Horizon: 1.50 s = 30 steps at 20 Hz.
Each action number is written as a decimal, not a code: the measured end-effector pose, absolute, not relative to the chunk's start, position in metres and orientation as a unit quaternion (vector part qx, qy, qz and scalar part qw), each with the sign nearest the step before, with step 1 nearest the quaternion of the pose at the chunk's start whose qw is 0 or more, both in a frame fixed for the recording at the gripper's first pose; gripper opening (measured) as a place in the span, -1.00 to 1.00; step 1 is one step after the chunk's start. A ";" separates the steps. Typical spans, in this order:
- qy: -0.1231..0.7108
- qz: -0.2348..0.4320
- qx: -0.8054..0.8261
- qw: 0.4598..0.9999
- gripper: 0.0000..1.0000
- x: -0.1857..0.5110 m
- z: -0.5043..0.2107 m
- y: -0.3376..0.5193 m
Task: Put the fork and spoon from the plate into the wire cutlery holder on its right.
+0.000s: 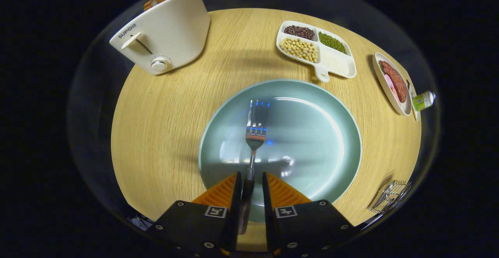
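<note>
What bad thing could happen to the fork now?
The claw has its fingers on either side of the fork handle, low on the handle, so the heavy tines beyond them could tip or slip out onto the plate. The wire cutlery holder sits far off to the right near the table edge, so a bump might push it off.

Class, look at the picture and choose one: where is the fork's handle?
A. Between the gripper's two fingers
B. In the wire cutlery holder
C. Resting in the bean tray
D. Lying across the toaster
A. The fork lies on the plate, its handle running back between the two fingers of the gripper.
</note>
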<state>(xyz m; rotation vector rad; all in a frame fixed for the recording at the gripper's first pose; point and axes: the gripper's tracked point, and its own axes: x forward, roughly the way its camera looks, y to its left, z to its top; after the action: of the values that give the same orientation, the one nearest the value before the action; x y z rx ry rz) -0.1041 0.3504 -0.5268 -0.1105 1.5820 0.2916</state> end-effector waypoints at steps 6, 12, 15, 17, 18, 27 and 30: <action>0.696 0.149 -0.019 0.703 -0.89 -0.098 -0.522 0.350; 0.659 0.155 0.008 0.736 -0.90 -0.083 -0.482 0.327; 0.637 0.152 0.027 0.756 -0.90 -0.078 -0.453 0.305; 0.620 0.145 0.045 0.770 -0.90 -0.073 -0.433 0.287; 0.613 0.139 0.051 0.776 -0.90 -0.072 -0.424 0.278; 0.586 0.073 0.065 0.805 -0.90 -0.086 -0.373 0.168; 0.586 0.050 0.068 0.806 -0.90 -0.098 -0.368 0.126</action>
<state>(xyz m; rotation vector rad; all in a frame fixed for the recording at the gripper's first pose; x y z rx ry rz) -0.0979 0.1262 -0.3676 0.1463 1.2542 0.1061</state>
